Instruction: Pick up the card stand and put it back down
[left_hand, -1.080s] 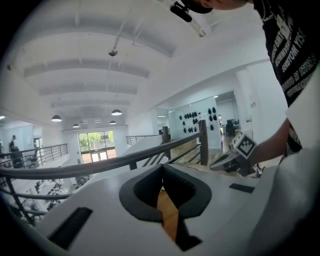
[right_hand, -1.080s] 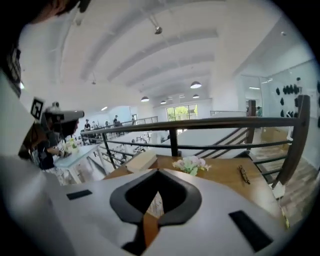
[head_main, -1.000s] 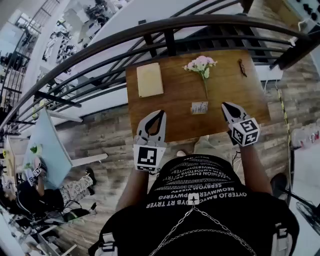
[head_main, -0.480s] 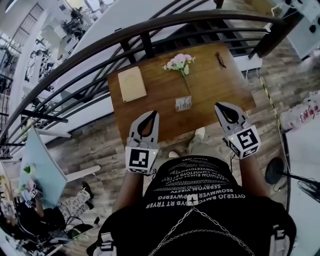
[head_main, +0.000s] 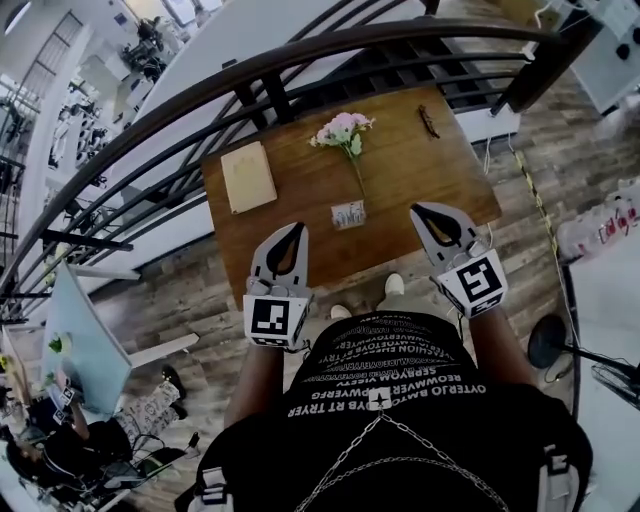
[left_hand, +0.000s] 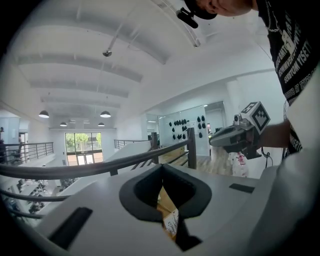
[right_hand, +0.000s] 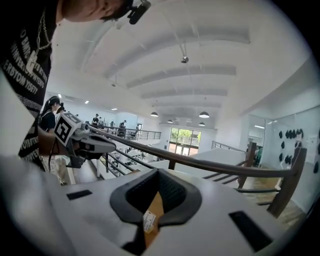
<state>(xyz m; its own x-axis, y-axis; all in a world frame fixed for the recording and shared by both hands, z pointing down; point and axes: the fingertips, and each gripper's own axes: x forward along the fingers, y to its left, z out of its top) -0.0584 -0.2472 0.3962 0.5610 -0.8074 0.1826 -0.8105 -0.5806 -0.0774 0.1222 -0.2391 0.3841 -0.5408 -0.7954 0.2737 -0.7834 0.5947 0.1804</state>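
**A:** Starting at the left, what do the left tongs (head_main: 289, 231) hold?

**B:** Nothing. Their jaws are pressed together and empty, and they hang over the near edge of the table (head_main: 425, 170). The gap behind the tips shows only wood and a bit of white card.

**A:** And the stand (head_main: 348, 214)?

**B:** It sits on the table near the front edge, about midway between the two tips. From the left tongs it lies at about 2 o'clock, and from the right tongs (head_main: 421, 210) at about 9. Neither touches it. A pad (head_main: 248, 177) lies at its 10 o'clock, and flowers (head_main: 342, 129) at its 12, with the stem running down toward it.

**A:** What about the right tongs?

**B:** They are the same: jaws closed with nothing pinched. They are just beside the stand, nearer to it than the left pair.

**A:** So how far along is the task?

**B:** I judge the lift has not begun. The stand rests on the wood and no jaw is around it. If that is right, the whole job is left. One pair has to open, straddle the stand, close on it, raise it and set it down again. The right pair looks better placed for that. The card looks thin and light, so a careless grip could tip it.
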